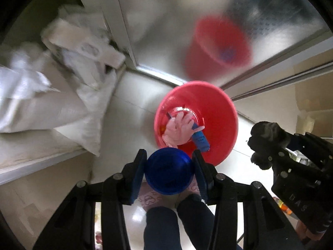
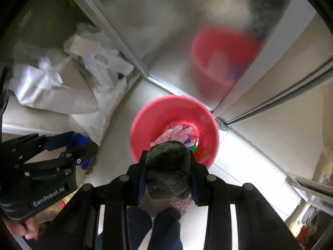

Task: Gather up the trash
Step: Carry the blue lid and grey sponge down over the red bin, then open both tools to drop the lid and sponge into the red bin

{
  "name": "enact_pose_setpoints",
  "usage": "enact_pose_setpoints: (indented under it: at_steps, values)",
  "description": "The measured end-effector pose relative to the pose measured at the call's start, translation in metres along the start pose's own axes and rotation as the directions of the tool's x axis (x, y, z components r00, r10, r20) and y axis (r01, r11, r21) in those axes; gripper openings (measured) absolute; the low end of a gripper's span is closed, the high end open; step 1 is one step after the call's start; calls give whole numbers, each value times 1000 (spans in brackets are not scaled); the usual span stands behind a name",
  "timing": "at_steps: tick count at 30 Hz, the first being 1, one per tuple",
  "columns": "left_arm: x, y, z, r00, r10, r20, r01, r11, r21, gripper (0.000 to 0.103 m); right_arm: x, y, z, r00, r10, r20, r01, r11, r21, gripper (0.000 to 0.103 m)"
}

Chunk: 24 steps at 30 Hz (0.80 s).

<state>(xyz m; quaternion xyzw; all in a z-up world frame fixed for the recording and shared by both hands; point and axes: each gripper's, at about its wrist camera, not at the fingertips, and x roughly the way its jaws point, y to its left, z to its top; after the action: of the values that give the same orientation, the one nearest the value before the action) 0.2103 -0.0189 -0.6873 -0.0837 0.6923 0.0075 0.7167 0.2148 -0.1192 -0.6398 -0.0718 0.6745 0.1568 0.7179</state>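
A red bucket stands on the pale floor below both grippers; pink gloves and a blue tube lie inside it. My left gripper is shut on a dark blue round cup, just short of the bucket's near rim. My right gripper is shut on a grey fuzzy wad over the bucket's near rim. Each gripper shows in the other's view: the right gripper with its wad, the left gripper with the blue cup.
A shiny metal door behind the bucket mirrors it. White sacks and bags are piled on a ledge at the left. A person's dark-trousered legs and patterned slippers stand right under the grippers.
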Motion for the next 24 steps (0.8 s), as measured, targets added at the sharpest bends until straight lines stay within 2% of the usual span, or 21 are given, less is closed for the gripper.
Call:
enact_pose_setpoints:
  at_steps: [5, 9, 11, 18, 24]
  values:
    - [58, -2, 2, 1000, 16, -14, -15, 1000, 25, 42, 47, -16, -6, 999, -6, -40, 6, 1000, 4, 32]
    - [104, -6, 2, 999, -3, -43, 5, 999, 42, 42, 79, -24, -7, 998, -18, -62, 18, 1000, 4, 32]
    - [117, -12, 1, 999, 11, -45, -8, 998, 60, 42, 92, -27, -7, 997, -24, -70, 25, 1000, 1, 32]
    - [141, -20, 2, 999, -1, -47, 4, 998, 69, 42, 114, -41, -13, 995, -17, -97, 17, 1000, 5, 32]
    - [151, -20, 1, 999, 15, -49, -10, 996, 93, 42, 127, -37, -15, 994, -21, -103, 20, 1000, -13, 32]
